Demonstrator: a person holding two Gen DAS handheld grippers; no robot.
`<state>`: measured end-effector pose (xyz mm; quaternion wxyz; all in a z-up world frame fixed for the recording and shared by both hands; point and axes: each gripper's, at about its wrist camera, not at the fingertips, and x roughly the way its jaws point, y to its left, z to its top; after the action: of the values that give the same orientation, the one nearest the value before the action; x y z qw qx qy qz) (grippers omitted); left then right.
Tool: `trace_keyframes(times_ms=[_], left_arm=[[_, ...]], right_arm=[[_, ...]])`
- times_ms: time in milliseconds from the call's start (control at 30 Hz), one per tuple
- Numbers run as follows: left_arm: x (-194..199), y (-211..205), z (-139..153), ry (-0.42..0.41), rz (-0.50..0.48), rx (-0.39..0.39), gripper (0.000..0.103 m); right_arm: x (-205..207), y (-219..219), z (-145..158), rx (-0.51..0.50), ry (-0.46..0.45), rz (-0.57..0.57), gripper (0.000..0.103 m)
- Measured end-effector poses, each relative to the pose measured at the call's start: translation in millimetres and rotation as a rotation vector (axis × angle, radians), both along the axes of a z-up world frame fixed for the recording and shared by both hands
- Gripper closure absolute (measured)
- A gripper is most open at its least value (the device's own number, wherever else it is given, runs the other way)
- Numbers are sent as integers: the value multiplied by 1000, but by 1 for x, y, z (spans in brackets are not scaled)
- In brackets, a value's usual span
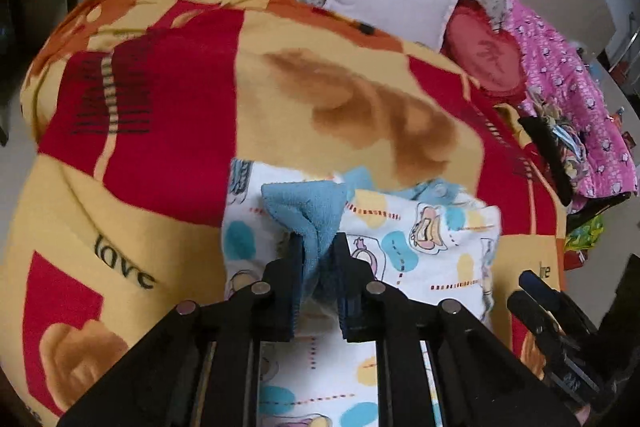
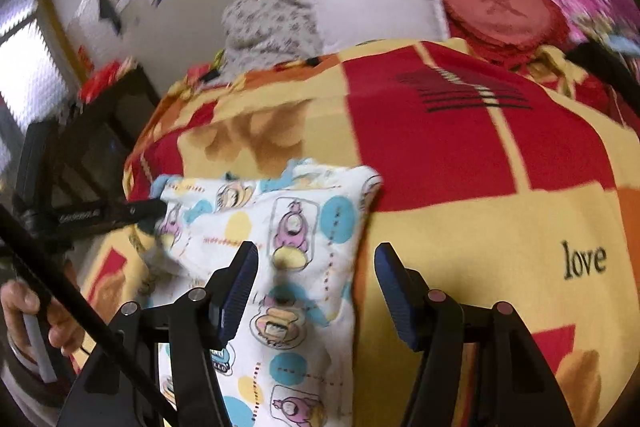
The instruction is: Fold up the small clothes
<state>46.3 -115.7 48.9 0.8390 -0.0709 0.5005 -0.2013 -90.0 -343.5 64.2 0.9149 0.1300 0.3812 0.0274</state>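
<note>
Small white cartoon-print garment (image 1: 432, 239) with blue and yellow dots, lying rumpled on a red-and-yellow blanket, its blue terry edge (image 1: 308, 211) bunched and lifted toward twelve o'clock.

My two wrist cameras are looking steeply down from close above the bed (image 1: 132, 195), left facing its right side, right its left, both sharing the printed garment (image 2: 304, 251).
</note>
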Motion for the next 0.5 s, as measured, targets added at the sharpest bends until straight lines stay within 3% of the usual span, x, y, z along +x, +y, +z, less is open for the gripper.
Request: trace_keyframes(times_ms=[167, 267, 300, 333, 367, 500], left_arm=[[1, 7, -14, 19, 18, 10, 89], [1, 6, -16, 19, 17, 13, 89], [0, 5, -15, 19, 18, 14, 89], [0, 5, -15, 20, 16, 12, 89], [-1, 4, -14, 24, 8, 6, 89], [-8, -1, -6, -20, -8, 59, 89]], right_arm=[[-8, 22, -12, -121, 26, 92, 37], [-1, 30, -28, -264, 70, 78, 38], [4, 29, -32, -272, 77, 65, 48], [8, 26, -36, -260, 88, 57, 66], [11, 21, -38, -237, 99, 41, 91], [-1, 6, -30, -179, 76, 24, 91]])
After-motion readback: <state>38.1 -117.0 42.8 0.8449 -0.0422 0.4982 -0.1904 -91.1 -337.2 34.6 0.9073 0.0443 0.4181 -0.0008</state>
